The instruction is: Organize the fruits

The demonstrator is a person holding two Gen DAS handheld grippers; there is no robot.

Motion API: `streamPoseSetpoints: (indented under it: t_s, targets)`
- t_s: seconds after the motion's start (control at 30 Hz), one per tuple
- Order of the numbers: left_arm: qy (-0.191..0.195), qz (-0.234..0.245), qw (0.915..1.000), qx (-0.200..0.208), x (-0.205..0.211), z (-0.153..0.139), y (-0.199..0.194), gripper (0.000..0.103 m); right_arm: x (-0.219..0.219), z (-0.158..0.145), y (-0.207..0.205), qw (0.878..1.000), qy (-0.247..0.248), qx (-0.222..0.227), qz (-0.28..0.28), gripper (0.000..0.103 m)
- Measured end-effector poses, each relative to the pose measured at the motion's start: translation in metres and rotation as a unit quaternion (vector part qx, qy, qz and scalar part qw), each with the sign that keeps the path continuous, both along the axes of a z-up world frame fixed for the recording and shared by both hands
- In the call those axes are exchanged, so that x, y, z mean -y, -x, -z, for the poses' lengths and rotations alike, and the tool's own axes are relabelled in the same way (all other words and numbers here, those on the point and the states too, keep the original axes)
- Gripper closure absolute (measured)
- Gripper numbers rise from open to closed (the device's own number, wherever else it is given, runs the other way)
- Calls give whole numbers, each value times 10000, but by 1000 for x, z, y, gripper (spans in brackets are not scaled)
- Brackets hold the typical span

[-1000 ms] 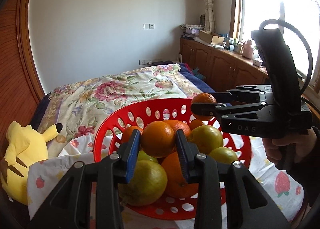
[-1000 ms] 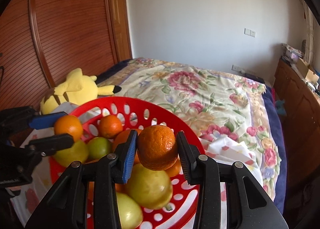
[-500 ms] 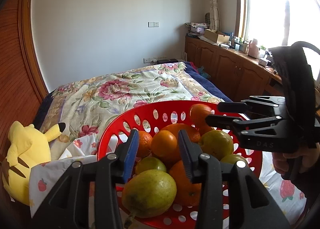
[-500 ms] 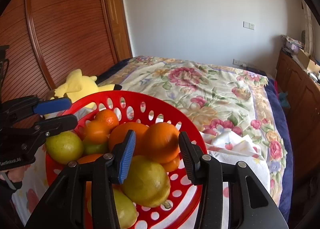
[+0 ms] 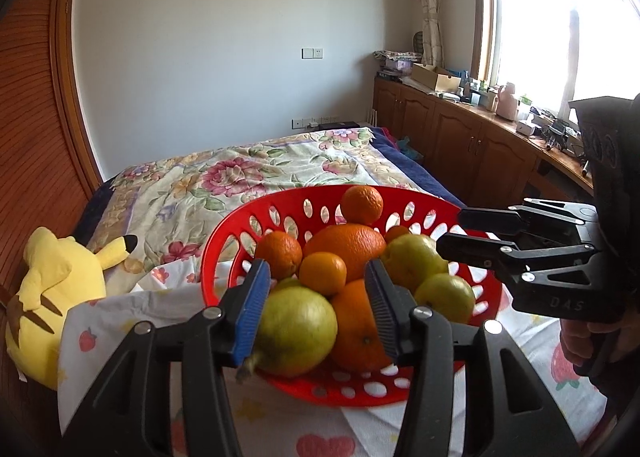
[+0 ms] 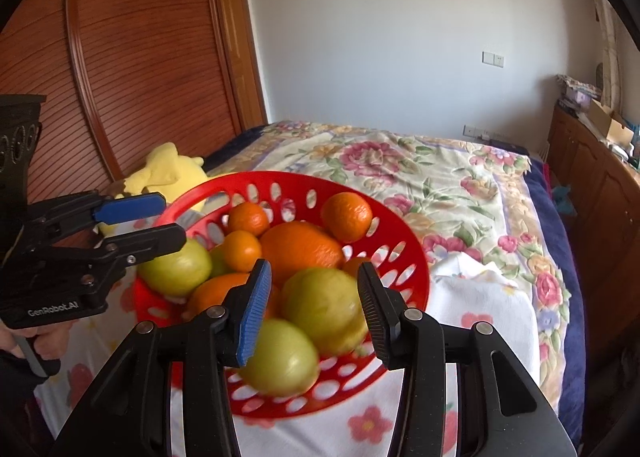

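We see a red basket (image 5: 224, 241) sitting on a white strawberry-print cloth (image 5: 132, 309) on the bed (image 5: 224, 173), piled with oranges and yellow-green fruits. Small orange (image 5: 362, 204) rests on top near the far rim, big orange (image 5: 344, 245) below it. Left tongs (image 5: 318, 307) have just been opening, jaws apart, nothing gripped, a green fruit (image 5: 298, 331) below. Right tongs (image 6: 314, 311) have also just widened, jaws apart and empty above a yellow-green fruit (image 6: 324, 309). Yellow plush toy (image 5: 56, 297) lies beside the basket.
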State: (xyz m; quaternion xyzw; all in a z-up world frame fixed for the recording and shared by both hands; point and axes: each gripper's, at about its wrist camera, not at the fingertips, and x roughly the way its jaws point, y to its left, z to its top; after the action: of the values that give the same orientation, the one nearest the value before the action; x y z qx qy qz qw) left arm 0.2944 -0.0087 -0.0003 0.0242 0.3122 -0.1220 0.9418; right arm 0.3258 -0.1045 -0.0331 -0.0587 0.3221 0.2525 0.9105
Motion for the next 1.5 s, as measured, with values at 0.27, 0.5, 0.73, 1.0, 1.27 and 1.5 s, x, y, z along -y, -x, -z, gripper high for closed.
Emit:
streamPoseSetpoints:
  t_s: [0.27,0.5,0.73,1.0,1.27,1.5]
  targets:
    - [-56,-170,9997,147,-8,5,36,46,-4,5,38,9995,-215,102,222,54]
    - [6,-310,9984,469,-14,-2,69,33,-4,3,70,9980,-270,334,470,45]
    - [-17,-378,9957,847,-17,-18,100,14,-6,-10,99,9949,-273,686,689,30]
    - [-208,-608,9910,1171,-19,-39,139,10,-7,-34,137,9884,-415,1139,912,13]
    - [-159,-738,9897,1216,-22,-47,173,10,-9,-55,175,9852,-379,1402,914,13]
    - [-83,-778,9890,1254,-20,-53,199,10,-4,-64,206,9812,-386,1573,1046,13]
